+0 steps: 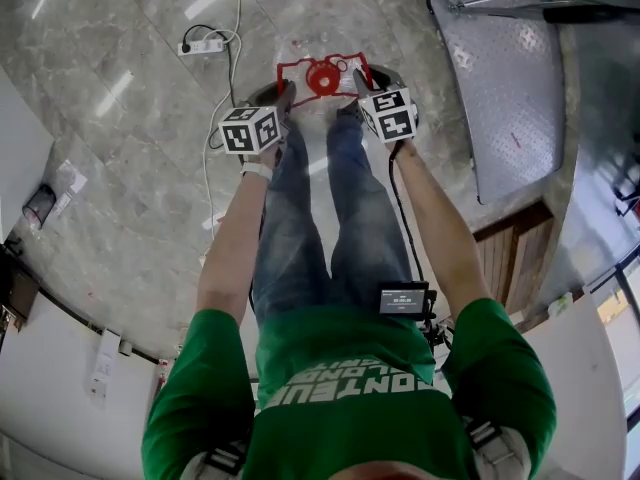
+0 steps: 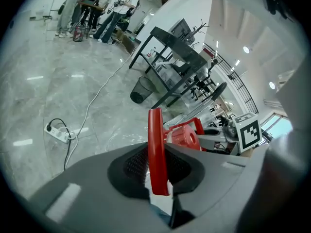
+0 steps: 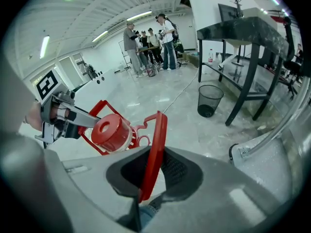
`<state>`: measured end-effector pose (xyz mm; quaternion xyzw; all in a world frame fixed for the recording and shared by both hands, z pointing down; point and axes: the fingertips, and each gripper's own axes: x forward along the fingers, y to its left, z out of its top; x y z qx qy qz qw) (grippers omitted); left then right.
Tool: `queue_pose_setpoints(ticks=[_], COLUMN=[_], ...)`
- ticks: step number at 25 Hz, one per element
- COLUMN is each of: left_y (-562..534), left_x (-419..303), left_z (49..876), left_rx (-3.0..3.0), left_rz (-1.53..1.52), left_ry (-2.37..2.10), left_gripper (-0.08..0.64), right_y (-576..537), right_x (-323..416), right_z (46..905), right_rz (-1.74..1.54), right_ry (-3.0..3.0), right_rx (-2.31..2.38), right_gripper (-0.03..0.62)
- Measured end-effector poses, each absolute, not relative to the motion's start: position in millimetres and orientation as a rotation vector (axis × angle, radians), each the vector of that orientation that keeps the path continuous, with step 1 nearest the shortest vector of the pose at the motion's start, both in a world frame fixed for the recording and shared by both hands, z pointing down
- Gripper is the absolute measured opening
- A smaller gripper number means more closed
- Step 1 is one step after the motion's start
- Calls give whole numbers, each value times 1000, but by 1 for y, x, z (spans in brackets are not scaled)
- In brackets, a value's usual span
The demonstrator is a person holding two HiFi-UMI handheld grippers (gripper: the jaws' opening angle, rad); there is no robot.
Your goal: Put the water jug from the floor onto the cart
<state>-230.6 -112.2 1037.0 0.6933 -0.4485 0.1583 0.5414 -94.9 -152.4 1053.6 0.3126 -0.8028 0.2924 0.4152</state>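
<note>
jug grasp, both sides. the water jug (image 1: 322, 78) is at 12 o'clock in the head view, just beyond my knees, over the grey marble floor (image 1: 130, 148). what shows is mostly its red handle frame (image 3: 154, 144) and red cap (image 2: 185, 138). the clear body is barely readable, and i cannot tell whether its base touches the floor.

left gripper (image 2: 158, 171): jaws drawn in to a narrow gap and clamped on the left side of the handle frame. the thin red bar stands upright between the ribbed pads, and both pads press on it. in the head view this gripper meets the frame from 9 o'clock.

right gripper (image 3: 151, 171): same narrow setting, clamped on the right side of the frame. the bar there leans slightly toward 1 o'clock between the pads. it meets the frame from 3 o'clock. each gripper shows in the other's view across the cap.

the cart (image 1: 510, 78), a metal chequer-plate platform with a tubular handle, lies at 2 o'clock in the head view, well apart from the jug.

also noted: a white power strip (image 1: 203, 45) with its cable on the floor at 11 o'clock. a black mesh waste bin (image 3: 210, 100) stands beside a black desk (image 3: 238, 28). a group of people (image 3: 150, 38) stands far off.
</note>
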Motion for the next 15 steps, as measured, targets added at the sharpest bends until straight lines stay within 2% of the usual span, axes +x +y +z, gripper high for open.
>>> queue_pose_setpoints(ticks=[15], left_y=[-147], left_x=[-244], left_z=[835], left_rx=[1791], left_rz=[189], left_ry=[-1102], left_gripper=[68], right_y=[-192], right_x=[-116], right_z=[851], right_rz=[548], right_ry=[-2194], right_rx=[797], right_gripper=[44])
